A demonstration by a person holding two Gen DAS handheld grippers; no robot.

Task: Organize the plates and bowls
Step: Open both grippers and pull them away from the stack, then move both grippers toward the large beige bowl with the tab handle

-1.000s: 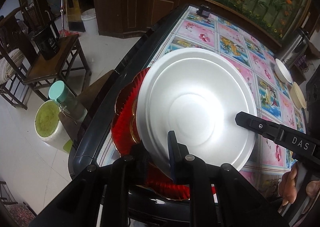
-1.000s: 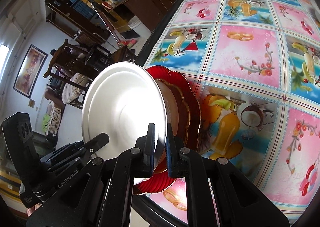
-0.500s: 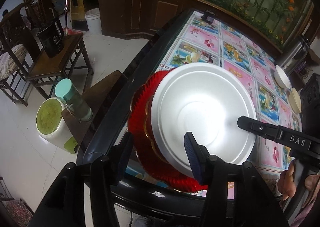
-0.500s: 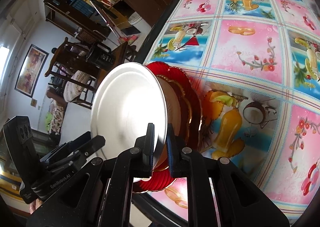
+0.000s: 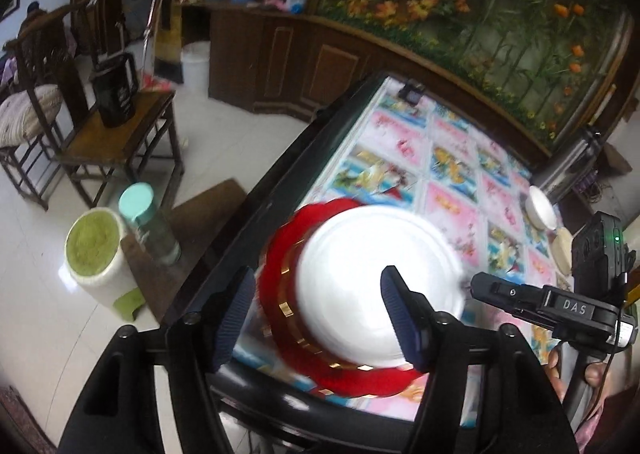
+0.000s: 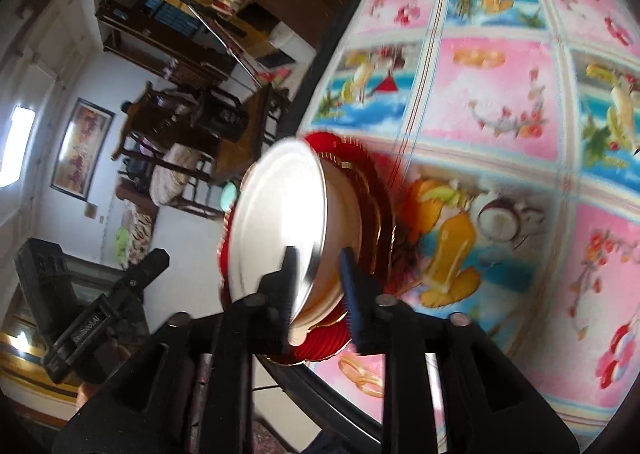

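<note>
Nearest, the left gripper point(image 5: 318, 316) hangs over the table corner with its jaws opening wide; the blue-ribbed pads point(image 5: 394, 312) stand clear on either side of the stack, pressing on nothing. The right gripper point(image 6: 316, 286) comes in from the other side, its jaws opening too, still narrow, with the rim of the white plate point(image 6: 276, 226) between them and a gap showing at each pad.

That white plate point(image 5: 380, 286) sits on top of a stack with a cream bowl point(image 6: 340, 222) under it and gold-edged red plates point(image 5: 296, 318) at the bottom, all resting at the near corner of the black-edged table point(image 5: 280, 190), on its pink and blue fruit-print cloth point(image 6: 500, 94).

Farther along the same table, well apart from the stack, two small bowls point(image 5: 542, 210) lie near the right edge, beside a steel flask point(image 5: 572, 166). Off the table, a teal-capped bottle point(image 5: 148, 226) stands on a low stool point(image 5: 192, 222).
</note>
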